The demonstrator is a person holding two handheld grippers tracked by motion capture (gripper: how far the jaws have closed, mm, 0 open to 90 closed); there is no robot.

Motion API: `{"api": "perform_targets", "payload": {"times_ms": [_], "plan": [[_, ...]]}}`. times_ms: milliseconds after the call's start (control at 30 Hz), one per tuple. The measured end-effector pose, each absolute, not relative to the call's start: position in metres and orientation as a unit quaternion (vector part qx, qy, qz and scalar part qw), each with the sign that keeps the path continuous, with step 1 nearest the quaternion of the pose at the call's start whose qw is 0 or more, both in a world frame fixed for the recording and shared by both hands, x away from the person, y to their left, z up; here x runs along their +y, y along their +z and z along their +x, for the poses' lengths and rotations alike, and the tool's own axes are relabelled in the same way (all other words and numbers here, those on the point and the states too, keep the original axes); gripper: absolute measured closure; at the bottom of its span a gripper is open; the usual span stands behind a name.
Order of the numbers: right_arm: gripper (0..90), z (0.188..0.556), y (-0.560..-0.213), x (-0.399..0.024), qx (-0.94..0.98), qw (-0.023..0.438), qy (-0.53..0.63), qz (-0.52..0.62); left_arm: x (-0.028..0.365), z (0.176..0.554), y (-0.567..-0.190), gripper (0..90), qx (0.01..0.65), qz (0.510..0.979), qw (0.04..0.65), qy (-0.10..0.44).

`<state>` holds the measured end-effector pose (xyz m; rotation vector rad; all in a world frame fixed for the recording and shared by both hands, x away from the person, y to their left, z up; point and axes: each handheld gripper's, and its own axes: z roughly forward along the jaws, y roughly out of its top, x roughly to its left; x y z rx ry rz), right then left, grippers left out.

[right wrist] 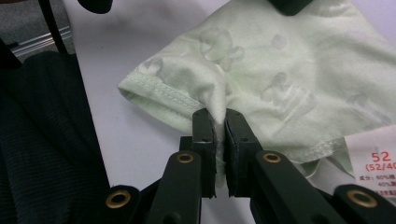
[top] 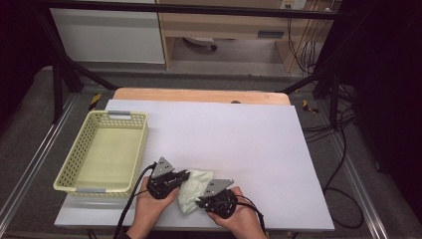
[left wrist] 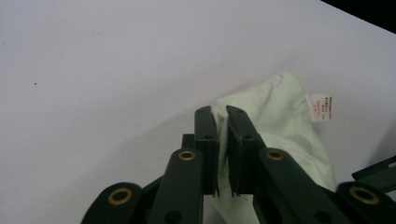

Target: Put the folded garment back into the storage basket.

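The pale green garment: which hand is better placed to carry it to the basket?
Left, probably. Both tongs are shut on the garment, but the left tongs sit nearer the yellow basket at the table's left; the right tongs would have to cross over.

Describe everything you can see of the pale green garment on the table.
The pale green garment is small, soft knit cloth with faint printed shapes, a stitched hem and a white label printed in red. It lies crumpled on the white table near the front edge. The left gripper and right gripper each pinch a fold.
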<state>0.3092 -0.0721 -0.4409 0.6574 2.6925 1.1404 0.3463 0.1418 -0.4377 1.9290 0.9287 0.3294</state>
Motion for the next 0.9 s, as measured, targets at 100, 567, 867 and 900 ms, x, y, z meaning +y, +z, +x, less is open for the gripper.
{"api": "perform_targets", "payload": {"times_ms": [100, 567, 867, 900], "plan": [[84.4, 0.308, -0.442, -0.072, 0.896, 0.072, 0.379, 0.219, 0.141, 0.346, -0.438, 83.8, 0.378, 0.787, 0.469, 0.133], [84.4, 0.307, -0.439, -0.07, 0.895, 0.075, 0.384, 0.217, 0.141, 0.343, -0.424, 83.8, 0.371, 0.784, 0.483, 0.119], [84.4, 0.31, -0.431, -0.069, 0.887, 0.078, 0.396, 0.225, 0.14, 0.35, -0.414, 83.9, 0.362, 0.787, 0.486, 0.117], [84.4, 0.311, -0.432, -0.068, 0.887, 0.077, 0.396, 0.223, 0.141, 0.35, -0.413, 83.8, 0.363, 0.787, 0.485, 0.116]]}}
